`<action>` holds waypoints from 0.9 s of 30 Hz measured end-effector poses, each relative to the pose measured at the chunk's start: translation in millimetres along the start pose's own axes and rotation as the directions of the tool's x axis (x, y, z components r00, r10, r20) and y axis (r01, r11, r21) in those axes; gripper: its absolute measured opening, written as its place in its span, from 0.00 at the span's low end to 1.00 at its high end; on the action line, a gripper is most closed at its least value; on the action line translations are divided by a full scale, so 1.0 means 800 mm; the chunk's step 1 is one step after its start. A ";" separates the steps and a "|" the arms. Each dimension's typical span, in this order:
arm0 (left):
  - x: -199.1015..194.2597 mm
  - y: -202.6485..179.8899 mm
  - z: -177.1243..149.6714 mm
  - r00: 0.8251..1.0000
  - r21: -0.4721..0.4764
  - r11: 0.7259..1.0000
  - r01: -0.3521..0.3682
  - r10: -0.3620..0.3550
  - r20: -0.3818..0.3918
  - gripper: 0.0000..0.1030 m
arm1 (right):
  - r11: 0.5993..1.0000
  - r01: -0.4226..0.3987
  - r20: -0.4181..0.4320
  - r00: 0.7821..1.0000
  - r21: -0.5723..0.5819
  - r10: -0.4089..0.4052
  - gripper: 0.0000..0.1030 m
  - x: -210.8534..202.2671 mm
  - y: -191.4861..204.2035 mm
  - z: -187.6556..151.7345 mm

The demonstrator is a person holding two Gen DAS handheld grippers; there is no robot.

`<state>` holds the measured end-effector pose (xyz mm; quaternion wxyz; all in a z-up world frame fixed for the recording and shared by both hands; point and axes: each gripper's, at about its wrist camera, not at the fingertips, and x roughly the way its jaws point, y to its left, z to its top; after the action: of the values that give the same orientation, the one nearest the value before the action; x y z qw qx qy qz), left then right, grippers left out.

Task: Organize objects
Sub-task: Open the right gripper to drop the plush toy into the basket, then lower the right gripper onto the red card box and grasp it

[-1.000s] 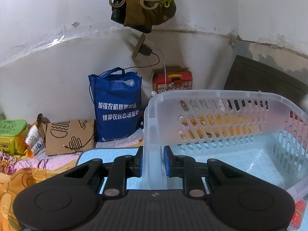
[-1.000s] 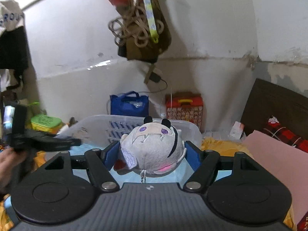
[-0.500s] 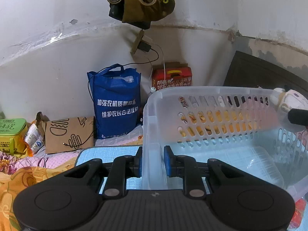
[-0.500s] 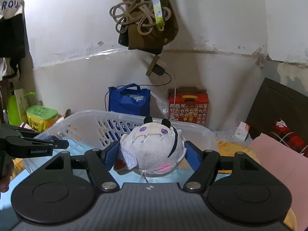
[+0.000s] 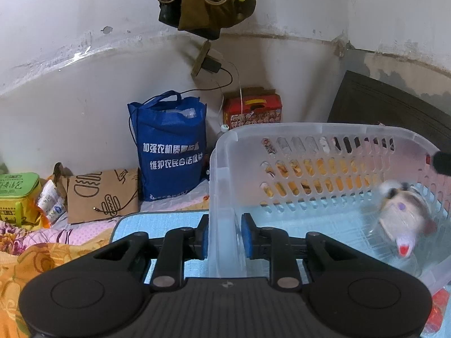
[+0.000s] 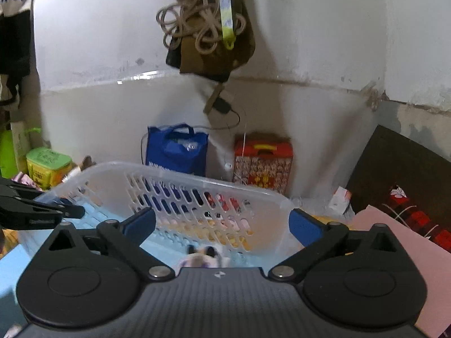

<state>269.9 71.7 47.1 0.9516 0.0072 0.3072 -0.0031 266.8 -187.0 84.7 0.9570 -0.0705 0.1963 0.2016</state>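
Note:
A clear plastic basket (image 5: 324, 138) with slotted walls stands on a light blue mat (image 5: 157, 222). My left gripper (image 5: 224, 238) is shut on the basket's left wall. A grey plush toy (image 5: 403, 217), blurred, is inside the basket at the right. In the right wrist view the basket (image 6: 197, 180) is ahead and below, and the plush toy (image 6: 204, 257) shows just under my right gripper (image 6: 222, 224), which is open and empty above the basket. The left gripper (image 6: 64, 211) shows at the left edge of that view.
A blue tote bag (image 5: 172, 146), a red printed box (image 5: 253, 109) and a brown paper bag (image 5: 104, 194) stand against the wall behind. A green box (image 5: 17, 191) is at far left. Rope and a bag (image 5: 205, 0) hang overhead. A pink pad (image 6: 394, 245) lies at right.
My right gripper has opened and let go of the plush toy, which has dropped into the basket. My left gripper has kept its hold on the basket wall.

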 end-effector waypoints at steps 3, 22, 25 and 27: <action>0.000 0.001 -0.001 1.000 -0.005 1.000 0.005 -0.005 0.000 0.26 | 0.998 -0.029 0.042 0.999 0.051 0.027 1.00 -0.036 -0.009 -0.013; 0.000 0.001 -0.001 1.000 -0.011 1.000 -0.003 0.003 0.006 0.27 | 0.983 0.006 0.092 0.996 0.185 -0.024 1.00 -0.120 -0.017 -0.178; 0.001 0.002 -0.001 1.000 -0.010 1.000 -0.003 0.004 0.008 0.28 | 0.977 -0.032 0.098 0.995 0.211 0.011 1.00 -0.118 -0.023 -0.183; 0.001 0.002 -0.001 1.000 -0.010 1.000 -0.004 0.004 0.010 0.28 | 0.970 -0.059 0.099 0.994 0.236 0.036 1.00 -0.117 -0.028 -0.185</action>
<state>270.4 73.5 45.9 0.9532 0.0030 0.3023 0.0005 145.8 -273.0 -11.0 0.9616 0.0593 0.1757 0.2024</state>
